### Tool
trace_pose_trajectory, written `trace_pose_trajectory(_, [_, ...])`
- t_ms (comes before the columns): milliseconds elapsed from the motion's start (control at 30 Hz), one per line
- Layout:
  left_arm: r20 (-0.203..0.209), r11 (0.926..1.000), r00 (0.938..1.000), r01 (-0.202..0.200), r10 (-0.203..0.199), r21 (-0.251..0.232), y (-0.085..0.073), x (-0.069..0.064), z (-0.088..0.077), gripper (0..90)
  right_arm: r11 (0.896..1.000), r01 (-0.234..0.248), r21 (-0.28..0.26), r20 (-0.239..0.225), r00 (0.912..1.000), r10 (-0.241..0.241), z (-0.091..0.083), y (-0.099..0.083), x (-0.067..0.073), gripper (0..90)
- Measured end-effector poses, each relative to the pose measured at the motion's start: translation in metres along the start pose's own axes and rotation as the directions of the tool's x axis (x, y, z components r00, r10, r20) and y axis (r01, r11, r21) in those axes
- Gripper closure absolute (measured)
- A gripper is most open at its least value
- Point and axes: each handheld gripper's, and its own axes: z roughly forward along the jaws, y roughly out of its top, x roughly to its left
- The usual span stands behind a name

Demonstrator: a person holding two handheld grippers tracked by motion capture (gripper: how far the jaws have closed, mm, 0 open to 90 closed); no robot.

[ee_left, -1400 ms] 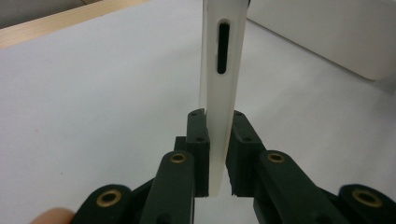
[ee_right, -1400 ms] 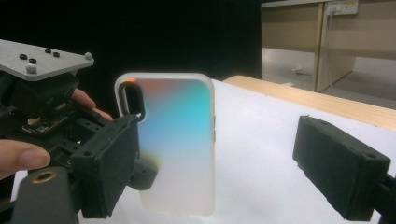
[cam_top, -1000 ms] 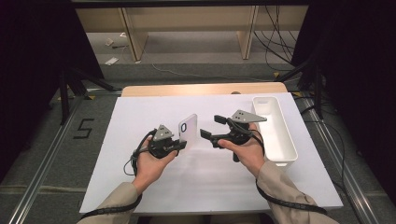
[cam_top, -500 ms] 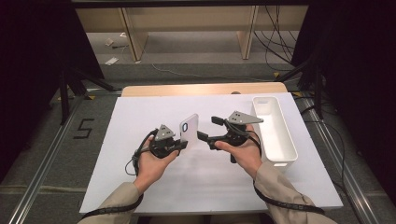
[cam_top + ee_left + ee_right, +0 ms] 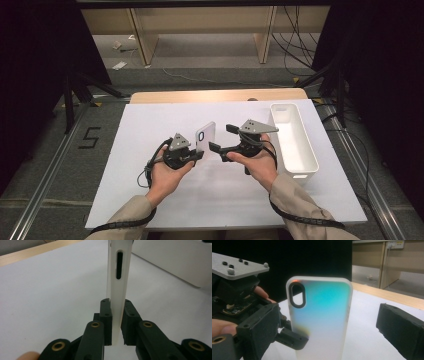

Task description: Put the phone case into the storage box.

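Centre of the high view, left to right: left hand-held gripper (image 5: 196, 154) clamped on upright phone case (image 5: 205, 137); right hand-held gripper (image 5: 223, 138) just beside, jaws wide, just opening, nothing between. White bin (image 5: 293, 138) right of centre on table (image 5: 150, 120); wooden shelving (image 5: 200, 25) along top.

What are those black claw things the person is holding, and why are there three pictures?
They are hand-held grabbing tools, one in each hand. One picture looks down from above the white table. The other two come from small cameras riding on each tool, so you see along its black jaws. The left tool is pinching a white phone case by its bottom end and holding it upright. The right tool sits just beside the case; its jaws have just been opening, they stand wide, and they press on nothing. A long white bin sits on the table to the right, and its visible part looks empty.
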Motion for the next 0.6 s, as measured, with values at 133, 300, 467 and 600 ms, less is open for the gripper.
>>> trace_pose_trajectory(133, [0.007,1.0000,1.0000,-0.002,0.002,0.003,0.000,-0.004,0.003,80.6,1.000,0.001,-0.002,0.016,0.9999,-0.001,0.002,0.000,-0.001,5.5])
trace_pose_trajectory(300, [0.007,1.0000,1.0000,-0.006,0.006,0.007,0.001,-0.007,0.005,80.6,1.000,-0.002,0.002,0.030,0.9996,0.002,0.005,0.000,0.000,5.0])
trace_pose_trajectory(467, [0.007,1.0000,1.0000,-0.006,0.006,0.007,0.001,-0.009,0.007,80.6,1.000,-0.003,-0.007,0.031,0.9995,0.003,0.011,0.002,0.002,4.2])
trace_pose_trajectory(600, [0.012,0.9999,0.9998,-0.015,0.015,0.008,0.002,-0.012,0.009,80.6,1.000,-0.006,-0.013,0.034,0.9994,0.006,0.013,0.004,0.004,4.0])
